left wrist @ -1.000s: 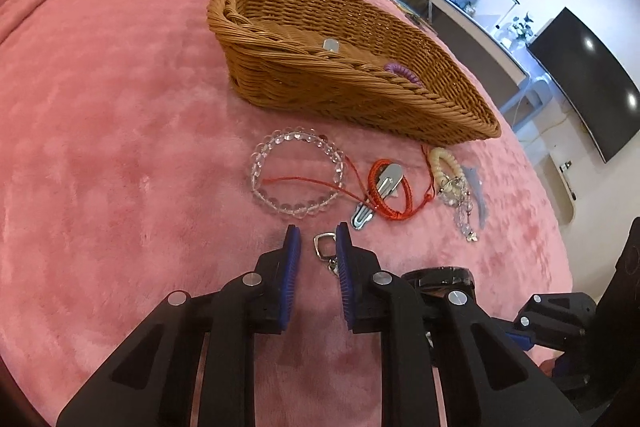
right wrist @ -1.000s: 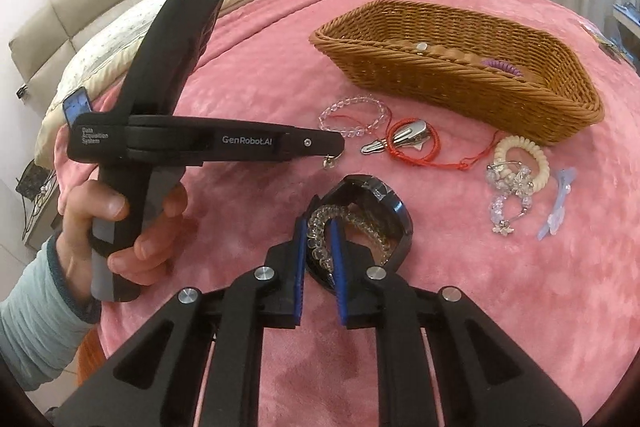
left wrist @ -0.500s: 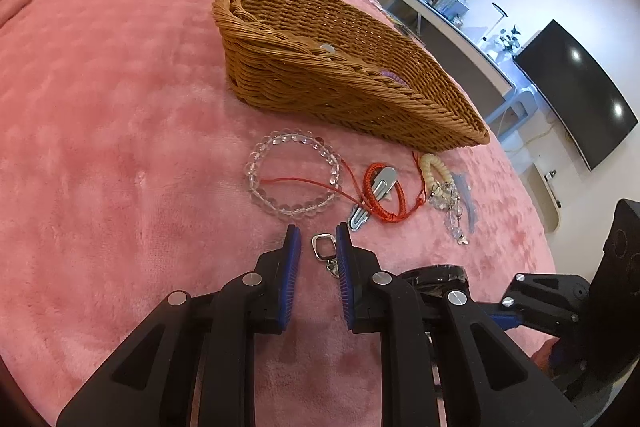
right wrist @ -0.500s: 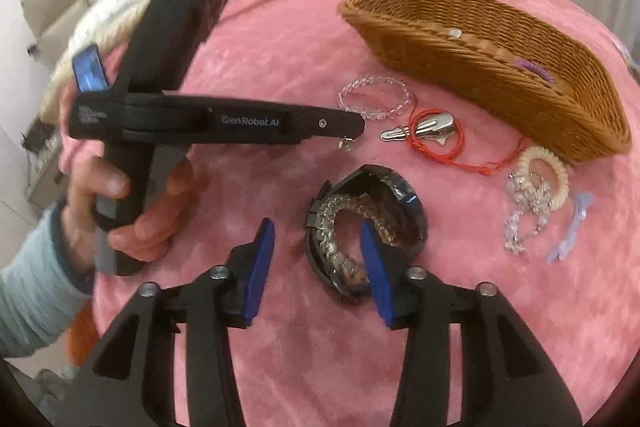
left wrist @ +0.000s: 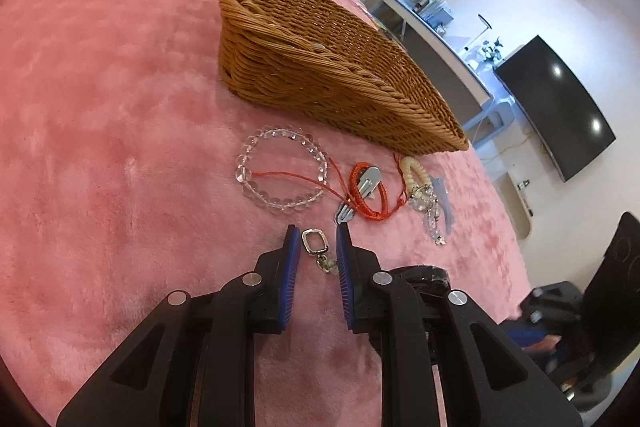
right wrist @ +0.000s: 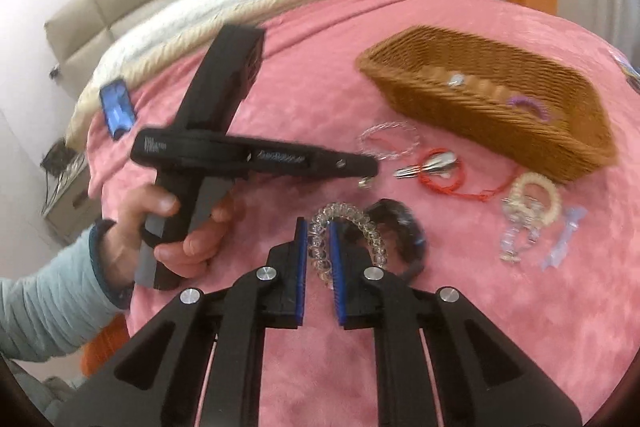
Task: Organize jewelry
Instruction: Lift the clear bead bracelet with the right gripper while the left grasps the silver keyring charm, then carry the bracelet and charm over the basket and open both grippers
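Observation:
A brown wicker basket (left wrist: 320, 67) sits on the pink blanket; it also shows in the right wrist view (right wrist: 500, 99) with small items inside. My left gripper (left wrist: 316, 241) is shut on a small silver clasp charm (left wrist: 315, 242), held just above the blanket. My right gripper (right wrist: 318, 239) is shut on a clear bead bracelet (right wrist: 360, 223), lifted beside a black bangle (right wrist: 404, 239). On the blanket lie a clear bead bracelet (left wrist: 280, 167), a silver clip in a red cord (left wrist: 368, 187), and a cream coil band (left wrist: 416, 175).
A pale blue bow clip (right wrist: 560, 239) lies at the right. The left hand and gripper handle (right wrist: 224, 155) cross the left half of the right wrist view. A desk and a TV (left wrist: 556, 107) stand beyond the bed.
My right gripper, open half a second ago, has shut on the clear bead bracelet and lifted it out of the black bangle. The left gripper has moved a little closer to the blanket items.

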The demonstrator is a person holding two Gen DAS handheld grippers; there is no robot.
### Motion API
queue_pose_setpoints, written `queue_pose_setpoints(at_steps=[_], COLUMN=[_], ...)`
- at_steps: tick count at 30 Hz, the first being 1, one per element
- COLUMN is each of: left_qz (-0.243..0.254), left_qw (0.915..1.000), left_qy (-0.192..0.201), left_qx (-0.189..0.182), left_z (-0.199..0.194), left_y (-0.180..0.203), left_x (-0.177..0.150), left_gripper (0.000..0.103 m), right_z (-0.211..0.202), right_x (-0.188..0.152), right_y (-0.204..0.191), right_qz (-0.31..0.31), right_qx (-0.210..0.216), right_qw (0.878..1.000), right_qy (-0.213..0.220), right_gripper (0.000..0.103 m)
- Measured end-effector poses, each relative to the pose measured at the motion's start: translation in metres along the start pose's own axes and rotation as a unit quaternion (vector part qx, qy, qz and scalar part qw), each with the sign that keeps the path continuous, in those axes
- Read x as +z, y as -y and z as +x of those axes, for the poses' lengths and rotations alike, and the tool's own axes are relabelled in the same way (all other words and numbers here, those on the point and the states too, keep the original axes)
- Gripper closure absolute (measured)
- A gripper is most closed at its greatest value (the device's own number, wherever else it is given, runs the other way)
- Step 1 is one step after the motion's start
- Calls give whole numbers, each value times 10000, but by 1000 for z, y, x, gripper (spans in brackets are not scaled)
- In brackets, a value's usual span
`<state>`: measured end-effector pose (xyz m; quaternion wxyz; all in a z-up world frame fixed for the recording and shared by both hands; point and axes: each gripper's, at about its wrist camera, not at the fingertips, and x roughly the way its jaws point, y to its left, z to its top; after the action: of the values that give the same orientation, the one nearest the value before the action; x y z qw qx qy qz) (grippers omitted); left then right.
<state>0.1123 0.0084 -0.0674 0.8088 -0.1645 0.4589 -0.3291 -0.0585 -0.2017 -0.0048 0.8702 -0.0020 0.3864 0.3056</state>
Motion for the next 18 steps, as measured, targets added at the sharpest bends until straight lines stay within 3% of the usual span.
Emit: queue_pose_setpoints(at_steps=[7, 9, 11, 15, 18], left_qz=[607, 876, 993, 845, 526], left_qw=[9965, 9917, 9890, 9906, 9952], left_qy=[36, 43, 41, 171, 208], left_qx=[578, 938, 1093, 1060, 794], left_z=[7, 13, 15, 5, -9], left_y=[27, 37, 42, 39, 27], left_x=[-5, -7, -9, -9, -12], left_gripper=[76, 90, 90, 90, 90], right_z=[-45, -44, -38, -23, -16], right_x=[-14, -21, -25, -38, -45], right_y=[32, 51, 61, 68, 64], right_qz=[520, 807, 934, 984, 856], right_qx=[-533, -623, -965, -1455, -1501], right_qw=[9964, 9943, 9908, 9844, 9849], right_qy=[401, 317, 188, -56, -143], right_gripper=[94, 94, 94, 94, 93])
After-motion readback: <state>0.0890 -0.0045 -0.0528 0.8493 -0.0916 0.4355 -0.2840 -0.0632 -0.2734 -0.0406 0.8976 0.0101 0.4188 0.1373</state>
